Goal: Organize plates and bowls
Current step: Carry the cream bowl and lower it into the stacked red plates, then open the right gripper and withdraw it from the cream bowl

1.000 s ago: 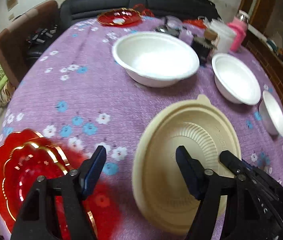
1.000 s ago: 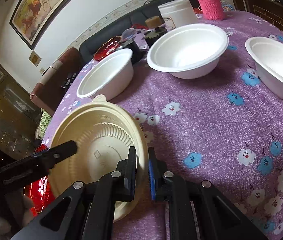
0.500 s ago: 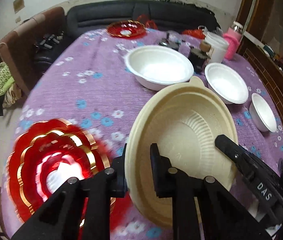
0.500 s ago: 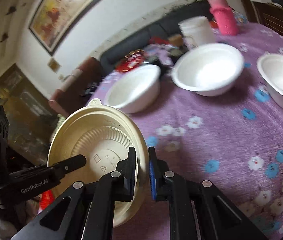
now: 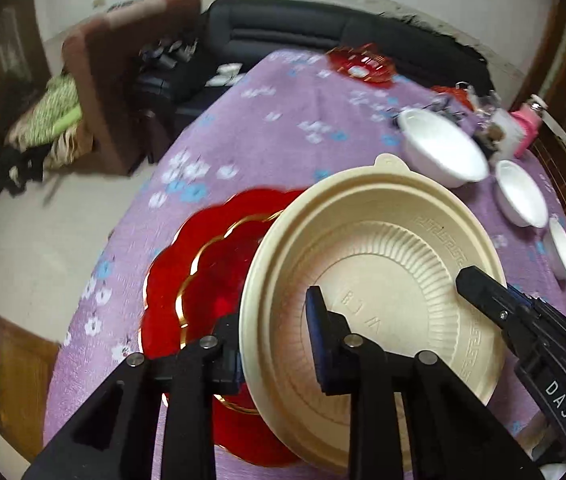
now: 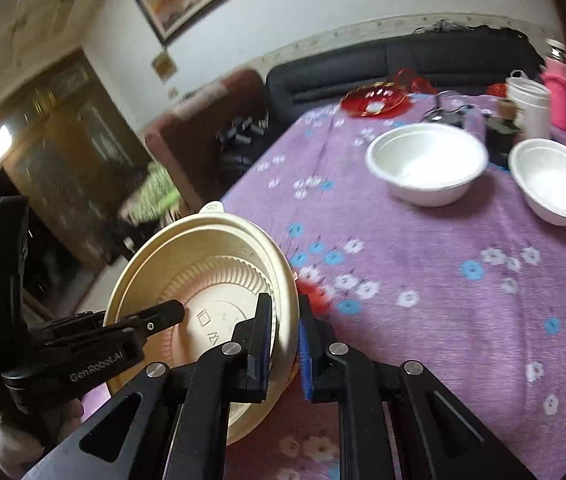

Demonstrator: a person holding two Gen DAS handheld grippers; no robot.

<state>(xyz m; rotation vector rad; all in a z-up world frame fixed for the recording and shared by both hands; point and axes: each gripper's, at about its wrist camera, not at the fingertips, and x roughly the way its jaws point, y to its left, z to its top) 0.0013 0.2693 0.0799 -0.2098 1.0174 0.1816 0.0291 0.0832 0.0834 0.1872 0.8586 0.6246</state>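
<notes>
A beige ribbed plate (image 5: 383, 280) hangs tilted above the table, carried by both grippers. My left gripper (image 5: 275, 340) straddles its near rim, one pad outside and one inside; its jaws are opening slightly with the rim still between them. My right gripper (image 6: 285, 336) is shut on the opposite rim of the beige plate (image 6: 211, 280). A red gold-trimmed plate (image 5: 203, 272) lies on the purple flowered cloth (image 5: 283, 140), partly hidden beneath the beige plate. Three white bowls (image 5: 443, 152) (image 5: 521, 196) (image 5: 563, 248) stand in a row at the right.
A small red dish (image 6: 375, 100) sits at the table's far edge. A white tub (image 6: 531, 104), a pink bottle (image 6: 559, 96) and dark clutter stand behind the bowls. A black sofa (image 6: 403, 64) and a brown chair (image 5: 123, 80) border the table.
The left gripper closed around the beige plate's rim. Both grippers lifted the plate off the cloth and carried it left, over the red plate.
</notes>
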